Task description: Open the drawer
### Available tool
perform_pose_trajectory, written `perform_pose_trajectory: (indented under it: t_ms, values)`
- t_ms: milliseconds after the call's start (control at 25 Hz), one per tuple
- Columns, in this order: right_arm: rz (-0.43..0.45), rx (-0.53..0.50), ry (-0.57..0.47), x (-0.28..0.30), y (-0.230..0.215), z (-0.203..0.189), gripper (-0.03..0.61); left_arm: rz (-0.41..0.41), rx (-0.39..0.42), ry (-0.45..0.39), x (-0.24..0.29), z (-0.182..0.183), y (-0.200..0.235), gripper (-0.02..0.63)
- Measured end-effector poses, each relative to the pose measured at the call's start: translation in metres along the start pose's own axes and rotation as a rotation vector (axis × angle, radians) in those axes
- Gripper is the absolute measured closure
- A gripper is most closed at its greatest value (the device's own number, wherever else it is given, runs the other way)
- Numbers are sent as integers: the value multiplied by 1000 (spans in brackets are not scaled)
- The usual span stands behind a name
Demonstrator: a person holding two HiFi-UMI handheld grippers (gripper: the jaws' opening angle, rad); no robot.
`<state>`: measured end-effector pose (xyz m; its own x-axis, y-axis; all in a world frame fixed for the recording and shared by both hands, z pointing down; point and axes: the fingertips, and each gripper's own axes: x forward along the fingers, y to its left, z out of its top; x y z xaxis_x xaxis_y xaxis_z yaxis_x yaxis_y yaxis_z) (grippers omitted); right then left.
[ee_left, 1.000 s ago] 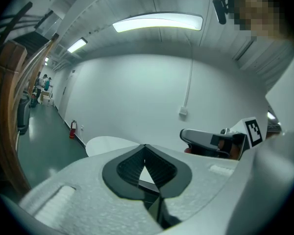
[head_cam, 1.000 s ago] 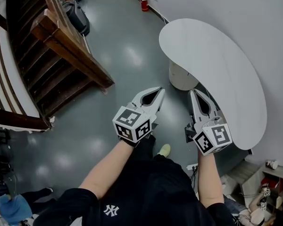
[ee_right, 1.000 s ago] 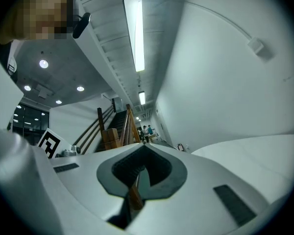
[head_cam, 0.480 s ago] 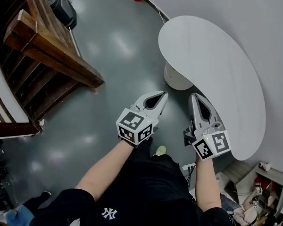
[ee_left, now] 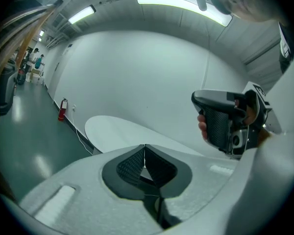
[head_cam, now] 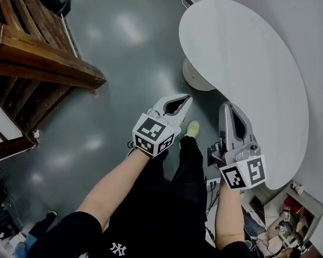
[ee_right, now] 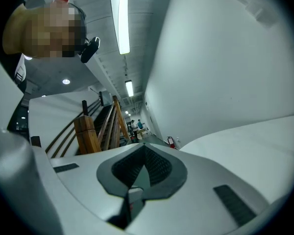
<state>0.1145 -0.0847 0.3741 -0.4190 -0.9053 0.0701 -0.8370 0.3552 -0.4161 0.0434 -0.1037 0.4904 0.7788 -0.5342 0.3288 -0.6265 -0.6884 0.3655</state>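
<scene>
No drawer shows in any view. In the head view my left gripper (head_cam: 187, 97) is held out over the grey floor, jaws shut with nothing between them. My right gripper (head_cam: 226, 105) is beside it, close to the edge of the white curved table (head_cam: 247, 58), also shut and empty. In the left gripper view the closed jaws of the left gripper (ee_left: 145, 146) point along the table (ee_left: 112, 128), and the right gripper's handle (ee_left: 220, 124) shows at the right. In the right gripper view the right gripper (ee_right: 144, 145) points down the hall beside the table (ee_right: 250, 136).
A wooden staircase (head_cam: 37, 69) fills the left of the head view. The table's round pedestal (head_cam: 195, 80) stands on the floor ahead. A power strip with cables (head_cam: 211, 185) and a low shelf (head_cam: 293, 206) lie at the lower right. A red fire extinguisher (ee_left: 62, 109) stands by the wall.
Both grippers have sunk and moved forward, staying shut. The staircase has slid toward the upper left of the view and the table has come nearer; a shoe now shows below the left gripper.
</scene>
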Motion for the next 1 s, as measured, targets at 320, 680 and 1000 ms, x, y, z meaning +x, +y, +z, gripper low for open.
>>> perform_pose_trajectory:
  t_ms: [320, 680, 1000]
  values:
    - [12, -70, 3, 24, -33, -41, 565, -12, 92, -1, 62, -56, 30, 603]
    - [-30, -287, -25, -19, 2, 8, 565, -41, 189, -76, 74, -35, -23, 601]
    - [4, -315, -44, -1, -11, -14, 565, -47, 264, -70, 130, -68, 6, 515]
